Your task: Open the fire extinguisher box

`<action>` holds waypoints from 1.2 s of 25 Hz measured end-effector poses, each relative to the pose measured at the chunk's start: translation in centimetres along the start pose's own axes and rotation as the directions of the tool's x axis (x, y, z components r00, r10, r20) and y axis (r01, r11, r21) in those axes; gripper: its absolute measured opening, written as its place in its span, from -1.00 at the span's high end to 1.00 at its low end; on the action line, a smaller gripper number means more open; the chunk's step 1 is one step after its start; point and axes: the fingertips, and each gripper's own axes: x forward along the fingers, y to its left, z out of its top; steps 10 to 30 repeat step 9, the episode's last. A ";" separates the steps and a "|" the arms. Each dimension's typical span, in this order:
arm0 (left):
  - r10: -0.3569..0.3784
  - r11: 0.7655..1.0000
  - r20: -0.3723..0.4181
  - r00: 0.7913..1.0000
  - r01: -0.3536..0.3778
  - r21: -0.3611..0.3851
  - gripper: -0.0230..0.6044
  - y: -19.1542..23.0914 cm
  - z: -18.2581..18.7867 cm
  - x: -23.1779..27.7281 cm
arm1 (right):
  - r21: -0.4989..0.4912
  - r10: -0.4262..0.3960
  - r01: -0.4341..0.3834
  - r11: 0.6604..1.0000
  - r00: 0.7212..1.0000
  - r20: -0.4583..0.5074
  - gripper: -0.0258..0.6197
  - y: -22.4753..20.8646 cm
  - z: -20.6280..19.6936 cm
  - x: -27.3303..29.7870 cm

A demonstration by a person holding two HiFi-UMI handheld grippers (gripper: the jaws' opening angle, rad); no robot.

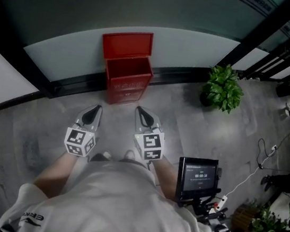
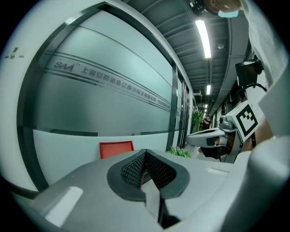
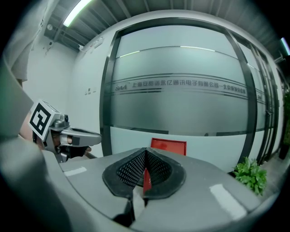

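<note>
My left gripper (image 1: pixel 96 112) and right gripper (image 1: pixel 142 113) are both pinched fully closed, nothing in them, side by side near the red box (image 1: pixel 129 79). It's on the floor against the glass wall (image 1: pixel 149 6), lid (image 1: pixel 127 45) standing up.

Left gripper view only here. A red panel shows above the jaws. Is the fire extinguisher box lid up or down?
Observer: Up. Head view shows the fire extinguisher box open, its lid standing upright.
Operator: Right gripper holding anything?
Observer: No. The right gripper has its jaws together in its own view, nothing between them.
Operator: Either gripper touching the box?
Observer: No. The left gripper and the right one both sit short of it, with bare floor between.
</note>
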 end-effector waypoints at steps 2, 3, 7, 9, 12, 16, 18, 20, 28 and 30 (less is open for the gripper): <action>0.002 1.000 -0.001 1.000 -0.002 -0.001 0.92 0.1 0.1 -0.1 | -0.004 0.001 -0.001 1.000 1.000 -0.001 0.89 0.1 0.0 0.0; 0.003 1.000 -0.001 1.000 -0.003 -0.002 0.92 0.1 0.1 -0.1 | -0.007 0.002 -0.002 1.000 1.000 -0.002 0.89 0.1 0.0 0.0; 0.008 1.000 -0.004 1.000 -0.008 -0.005 0.92 0.3 -0.1 -0.2 | -0.012 0.003 -0.003 1.000 1.000 -0.002 0.89 0.2 0.1 0.0; 0.009 1.000 -0.005 1.000 -0.009 -0.006 0.92 0.3 -0.3 -0.2 | -0.008 0.003 -0.003 1.000 1.000 0.004 0.89 0.3 0.1 0.0; 0.009 1.000 -0.005 1.000 -0.009 -0.006 0.92 0.3 -0.3 -0.2 | -0.008 0.003 -0.003 1.000 1.000 0.004 0.89 0.3 0.1 0.0; 0.009 1.000 -0.005 1.000 -0.009 -0.006 0.92 0.3 -0.3 -0.2 | -0.008 0.003 -0.003 1.000 1.000 0.004 0.89 0.3 0.1 0.0; 0.009 1.000 -0.005 1.000 -0.009 -0.006 0.92 0.3 -0.3 -0.2 | -0.008 0.003 -0.003 1.000 1.000 0.004 0.89 0.3 0.1 0.0; 0.009 1.000 -0.005 1.000 -0.009 -0.006 0.92 0.3 -0.3 -0.2 | -0.008 0.003 -0.003 1.000 1.000 0.004 0.89 0.3 0.1 0.0; 0.009 1.000 -0.005 1.000 -0.009 -0.006 0.92 0.3 -0.3 -0.2 | -0.008 0.003 -0.003 1.000 1.000 0.004 0.89 0.3 0.1 0.0; 0.009 1.000 -0.005 1.000 -0.009 -0.006 0.92 0.3 -0.3 -0.2 | -0.008 0.003 -0.003 1.000 1.000 0.004 0.89 0.3 0.1 0.0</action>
